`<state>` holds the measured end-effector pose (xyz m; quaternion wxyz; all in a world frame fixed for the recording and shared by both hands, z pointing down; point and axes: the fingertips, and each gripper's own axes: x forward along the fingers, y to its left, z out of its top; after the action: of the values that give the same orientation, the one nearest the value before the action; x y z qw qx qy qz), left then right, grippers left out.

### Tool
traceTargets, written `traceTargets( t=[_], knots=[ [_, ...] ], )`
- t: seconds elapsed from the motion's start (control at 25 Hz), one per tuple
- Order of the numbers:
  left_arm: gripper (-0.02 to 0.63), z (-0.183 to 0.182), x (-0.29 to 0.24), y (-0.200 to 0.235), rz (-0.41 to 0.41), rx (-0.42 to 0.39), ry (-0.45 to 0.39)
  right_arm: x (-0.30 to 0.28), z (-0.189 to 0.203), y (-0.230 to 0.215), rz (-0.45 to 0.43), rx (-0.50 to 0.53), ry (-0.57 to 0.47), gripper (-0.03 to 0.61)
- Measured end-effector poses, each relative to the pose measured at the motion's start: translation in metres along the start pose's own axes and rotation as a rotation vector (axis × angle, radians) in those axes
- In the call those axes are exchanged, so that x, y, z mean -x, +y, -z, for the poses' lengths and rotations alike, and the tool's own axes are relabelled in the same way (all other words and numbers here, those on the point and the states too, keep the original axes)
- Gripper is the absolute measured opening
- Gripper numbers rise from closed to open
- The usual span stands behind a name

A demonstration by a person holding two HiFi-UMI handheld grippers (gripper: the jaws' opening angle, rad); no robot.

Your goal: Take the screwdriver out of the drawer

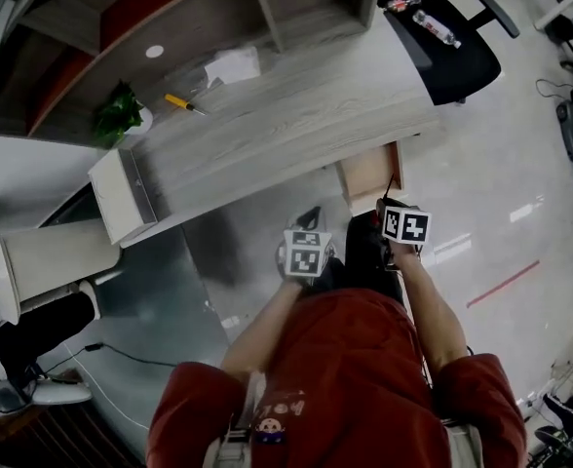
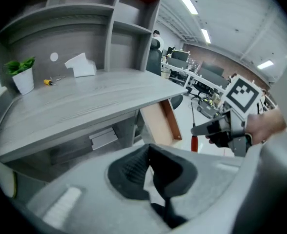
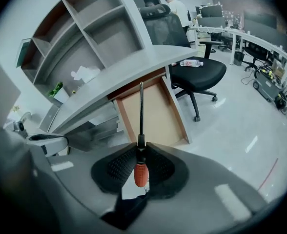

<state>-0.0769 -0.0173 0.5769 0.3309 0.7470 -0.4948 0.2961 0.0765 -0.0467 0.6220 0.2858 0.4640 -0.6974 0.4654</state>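
My right gripper (image 3: 141, 155) is shut on a screwdriver (image 3: 141, 172) with an orange-red handle; its thin dark shaft points straight away from the jaws, over the open wooden drawer (image 3: 151, 113). The head view shows the right gripper (image 1: 384, 208) in front of that drawer (image 1: 369, 174), which hangs out from under the desk's right end. Beside it, to the left, is my left gripper (image 1: 309, 214). In its own view the left gripper (image 2: 151, 152) has its pads together with nothing between them. That view also shows the drawer (image 2: 158, 123) and the red handle (image 2: 194, 143) below the right gripper (image 2: 202, 129).
A curved grey desk (image 1: 296, 115) with shelves carries a yellow-handled screwdriver (image 1: 182, 102), a small plant (image 1: 119, 115) and white paper (image 1: 233, 66). A black office chair (image 1: 452, 37) with a water bottle (image 1: 435, 27) stands at the right. A white cabinet unit (image 1: 121, 195) juts out at the left.
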Motion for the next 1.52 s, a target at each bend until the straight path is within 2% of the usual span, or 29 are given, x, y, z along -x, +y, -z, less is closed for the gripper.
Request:
traceTargets(
  t=[0.28,0.48,0.88,1.2,1.52],
  knots=[
    [-0.002,-0.001,0.035,-0.008,0.0,-0.01,-0.041,0.052,0.016,0.01,-0.008,0.001,-0.048,0.057],
    [-0.002,-0.018,0.062,-0.011,0.003,-0.033,-0.086,0.084,0.009,0.023,-0.033,-0.006,-0.096,0.057],
    [-0.002,-0.031,0.093,-0.02,-0.019,-0.062,-0.104,0.136,-0.01,0.047,-0.075,0.014,-0.188,0.057],
    [-0.002,-0.053,0.111,-0.021,-0.045,-0.086,-0.197,0.154,-0.022,0.057,-0.055,0.133,-0.263,0.057],
    [-0.002,-0.062,0.126,-0.021,-0.077,-0.092,-0.258,0.154,-0.028,0.067,-0.087,0.157,-0.306,0.057]
  ],
)
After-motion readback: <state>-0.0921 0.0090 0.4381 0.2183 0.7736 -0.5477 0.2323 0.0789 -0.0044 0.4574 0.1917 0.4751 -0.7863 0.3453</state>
